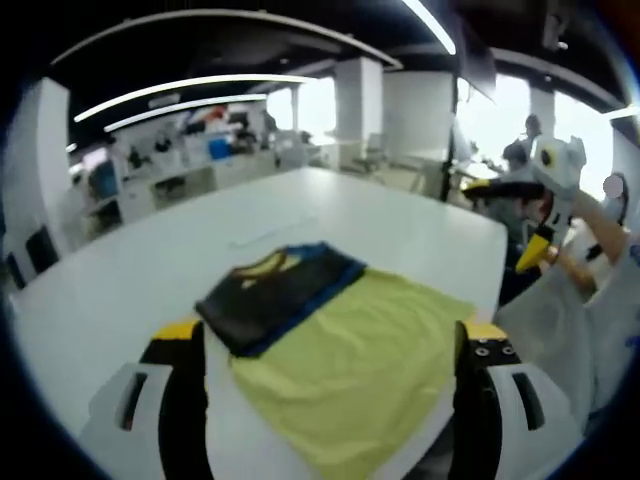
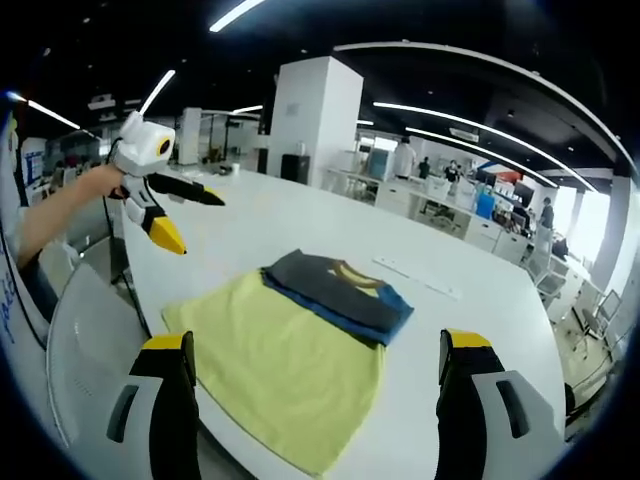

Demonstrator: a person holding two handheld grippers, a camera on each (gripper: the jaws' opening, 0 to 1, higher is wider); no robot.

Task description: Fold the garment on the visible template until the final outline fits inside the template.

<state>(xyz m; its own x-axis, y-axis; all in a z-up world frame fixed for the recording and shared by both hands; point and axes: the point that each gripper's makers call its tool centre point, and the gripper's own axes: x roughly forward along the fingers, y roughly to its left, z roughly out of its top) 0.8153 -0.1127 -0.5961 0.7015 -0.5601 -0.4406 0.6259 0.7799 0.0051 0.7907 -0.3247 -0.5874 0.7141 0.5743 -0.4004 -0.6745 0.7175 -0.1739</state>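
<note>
A dark folded garment (image 1: 272, 292) with a blue edge and a yellow collar lies on the far corner of a flat yellow template sheet (image 1: 350, 365) on the white table (image 1: 120, 290). My left gripper (image 1: 330, 332) hovers open over the sheet's near side, with nothing between its jaws. In the right gripper view the garment (image 2: 338, 290) sits at the far end of the sheet (image 2: 275, 365). My right gripper (image 2: 318, 342) is open above the sheet. Each gripper appears raised off the table in the other's view, right gripper (image 1: 520, 215) and left gripper (image 2: 185, 212), jaws spread.
The sheet's near corner hangs over the table edge (image 2: 150, 320). A thin strip (image 2: 415, 277) lies on the table beyond the garment. A person's hand (image 2: 95, 183) holds the left gripper. A white pillar (image 2: 312, 120), desks and people stand behind.
</note>
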